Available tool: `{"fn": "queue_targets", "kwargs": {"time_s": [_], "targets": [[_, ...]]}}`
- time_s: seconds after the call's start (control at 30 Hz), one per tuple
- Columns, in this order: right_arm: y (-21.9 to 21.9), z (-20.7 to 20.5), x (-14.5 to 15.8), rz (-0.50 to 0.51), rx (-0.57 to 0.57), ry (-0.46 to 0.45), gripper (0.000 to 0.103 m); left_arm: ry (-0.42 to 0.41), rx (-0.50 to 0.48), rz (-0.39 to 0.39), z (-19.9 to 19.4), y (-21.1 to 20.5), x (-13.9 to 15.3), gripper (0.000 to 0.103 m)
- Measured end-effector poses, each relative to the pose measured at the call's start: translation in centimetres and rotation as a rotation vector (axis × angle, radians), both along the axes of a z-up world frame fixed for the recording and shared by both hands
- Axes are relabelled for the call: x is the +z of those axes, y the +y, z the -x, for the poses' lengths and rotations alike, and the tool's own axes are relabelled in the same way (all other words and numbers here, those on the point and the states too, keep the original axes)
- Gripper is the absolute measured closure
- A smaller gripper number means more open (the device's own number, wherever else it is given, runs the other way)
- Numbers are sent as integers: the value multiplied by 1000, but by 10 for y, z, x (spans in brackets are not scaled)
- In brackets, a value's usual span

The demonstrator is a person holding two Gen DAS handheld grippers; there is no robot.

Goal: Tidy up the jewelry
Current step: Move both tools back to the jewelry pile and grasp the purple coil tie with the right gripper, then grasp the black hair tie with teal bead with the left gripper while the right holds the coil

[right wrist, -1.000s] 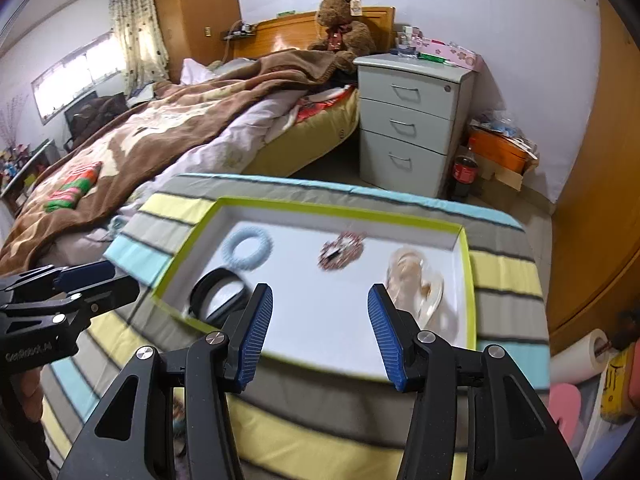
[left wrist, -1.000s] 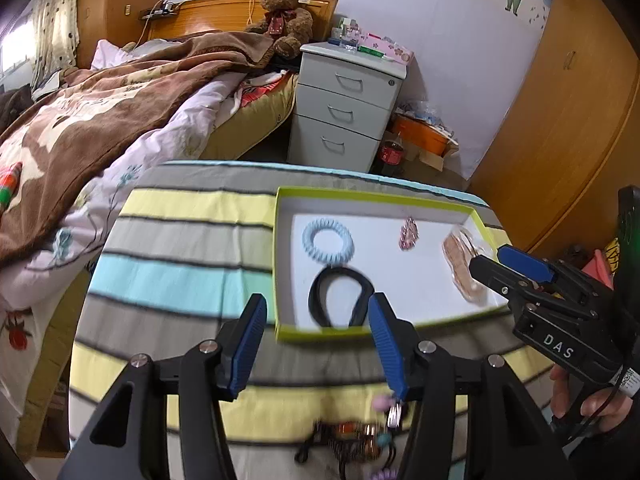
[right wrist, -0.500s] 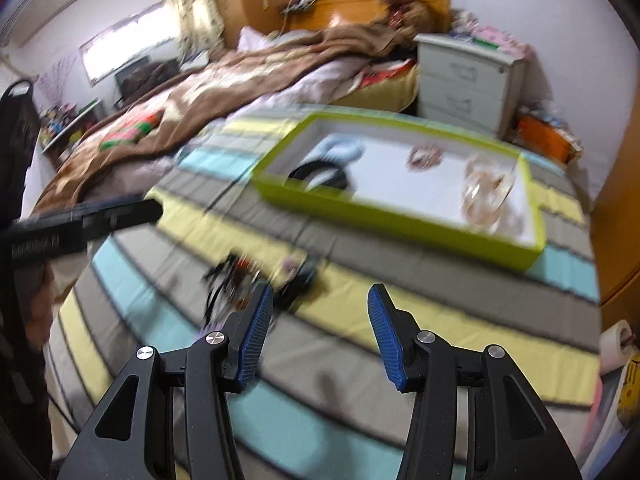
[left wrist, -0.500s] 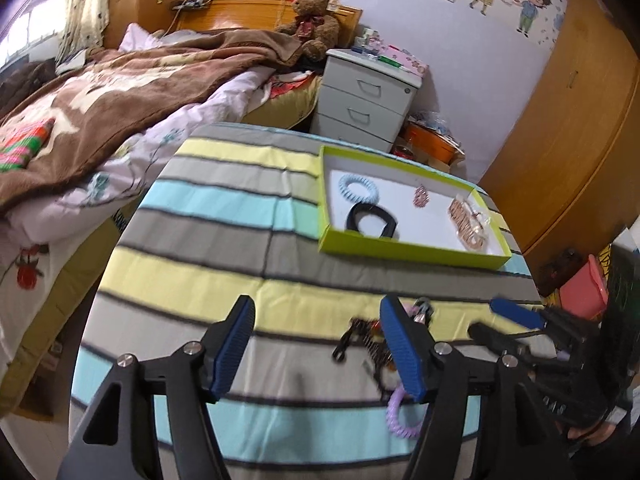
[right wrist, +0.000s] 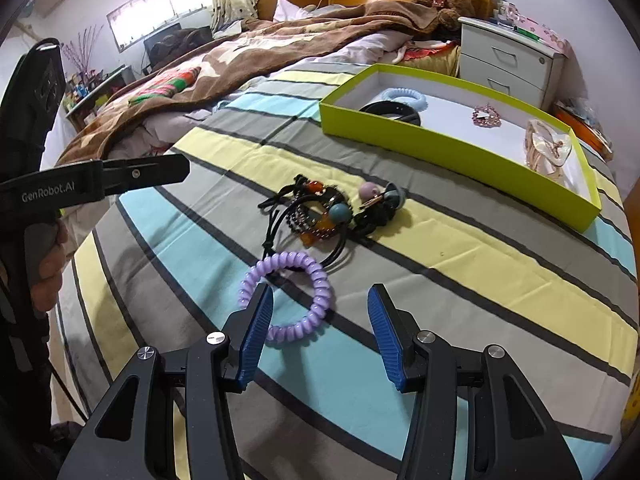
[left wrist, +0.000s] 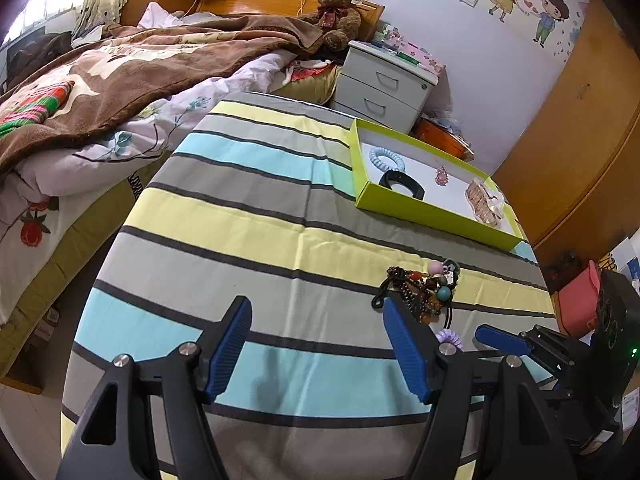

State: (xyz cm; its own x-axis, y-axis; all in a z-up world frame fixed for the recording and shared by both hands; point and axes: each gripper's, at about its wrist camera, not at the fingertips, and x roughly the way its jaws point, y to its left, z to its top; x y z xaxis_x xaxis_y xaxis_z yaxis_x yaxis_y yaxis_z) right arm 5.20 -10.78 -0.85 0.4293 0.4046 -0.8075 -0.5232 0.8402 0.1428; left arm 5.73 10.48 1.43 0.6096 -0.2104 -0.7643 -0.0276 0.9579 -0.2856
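Lit evenly by daylight from the window (right wrist: 160, 4), sharp throughout, soft-shadowed beneath the fingers (left wrist: 230, 354), strongly bowed and vignetted at fisheye edges.

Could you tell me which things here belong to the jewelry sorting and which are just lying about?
For the job:
purple spiral hair tie
tangle of beaded bracelets and black cords
green tray, already holding a blue spiral hair tie, black band, pink charm and rose-gold chain

Lying about:
teddy bear
nightstand
brown blanket
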Motion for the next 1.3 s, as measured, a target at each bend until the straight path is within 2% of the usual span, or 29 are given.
{"fn": "queue_targets", "kwargs": {"time_s": [0.33,0.4,0.47,0.93,1.23,1.3], "targets": [[15,7,-7,54,25,-23,77,10,7,16,6,6,-6,32],[15,8,-7,59,23,-30,87,12,7,16,7,6,-6,32],[14,9,-7,61,22,-33,92,14,3,16,6,4,-7,32],[-24,16,5,-27,-60,-59,93,3,-84,-14,-5,-30,-3,32],[-70,18,12,-89,-171,-66,93,5,-204,-79,-24,-76,-5,32],[-76,19,13,-98,-184,-70,93,7,-219,-109,-27,-88,-7,39]]}}
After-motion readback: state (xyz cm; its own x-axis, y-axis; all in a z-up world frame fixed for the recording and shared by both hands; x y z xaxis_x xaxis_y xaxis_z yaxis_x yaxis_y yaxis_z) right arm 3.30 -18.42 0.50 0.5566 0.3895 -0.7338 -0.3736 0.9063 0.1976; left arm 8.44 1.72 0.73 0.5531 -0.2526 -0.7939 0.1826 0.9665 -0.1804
